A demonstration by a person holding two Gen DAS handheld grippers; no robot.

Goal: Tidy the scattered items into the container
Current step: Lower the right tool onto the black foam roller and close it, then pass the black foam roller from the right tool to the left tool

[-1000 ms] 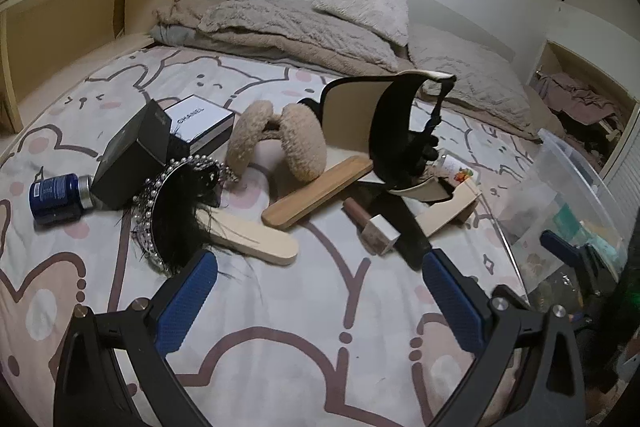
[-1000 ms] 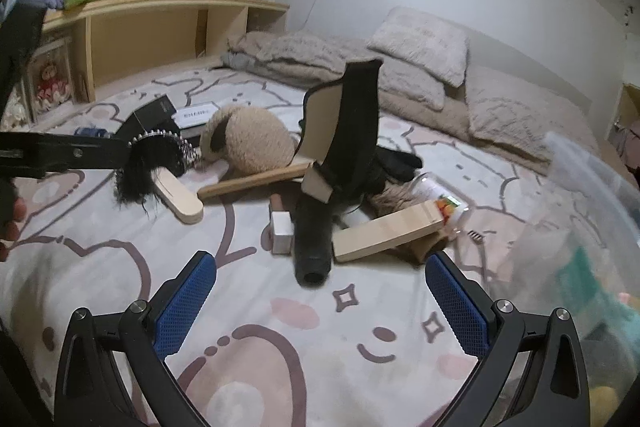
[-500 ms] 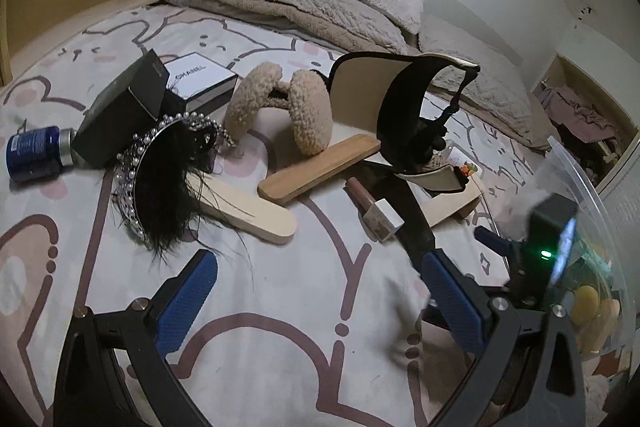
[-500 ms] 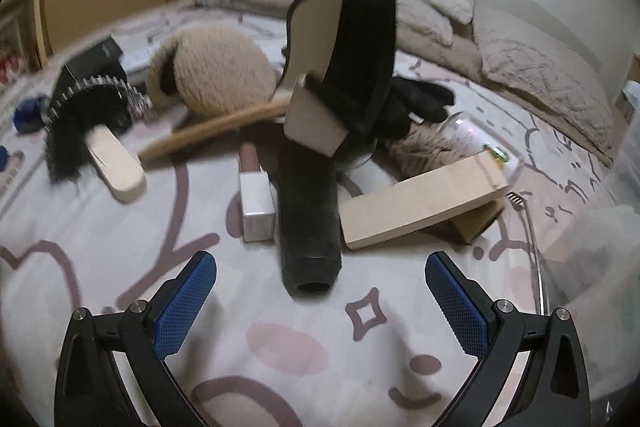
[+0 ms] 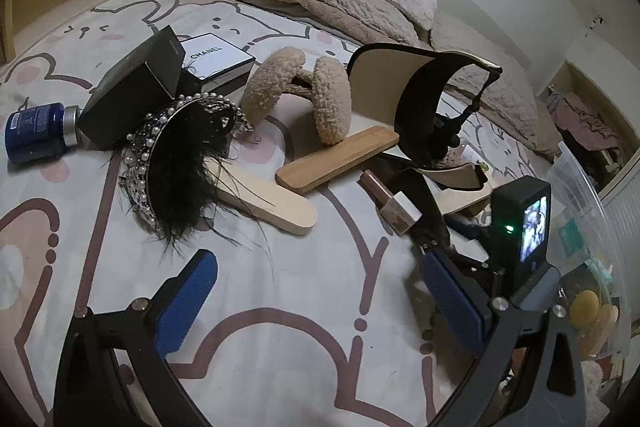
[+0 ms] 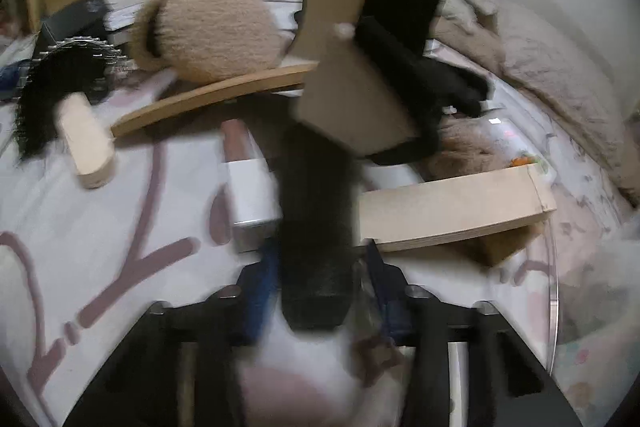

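Observation:
Scattered items lie on the bear-print bed. A long black felt piece (image 6: 316, 227) with a beige lining stands up behind; its low end lies between the blue pads of my right gripper (image 6: 316, 279), whose jaws are closing and press its sides. Motion blurs this view. In the left wrist view the black piece (image 5: 416, 107) arches over the pile, and the right gripper (image 5: 452, 227) sits at its foot. My left gripper (image 5: 320, 291) hovers open over bare sheet, holding nothing. The clear plastic container (image 5: 580, 195) stands at the right, its rim (image 6: 554, 267) visible.
Beige earmuffs (image 5: 296, 95), a black feather-and-pearl headband (image 5: 176, 155), wooden boards (image 5: 340, 157), a pink tube with a white cap (image 5: 394, 203), a black box (image 5: 132, 95), a white box (image 5: 218, 61) and a blue jar (image 5: 34, 131) lie around. Pillows and blankets are behind.
My right gripper dropped toward the pile and its jaws went from wide open to closed around the black piece's low end. The left gripper sank a little closer to the bed.

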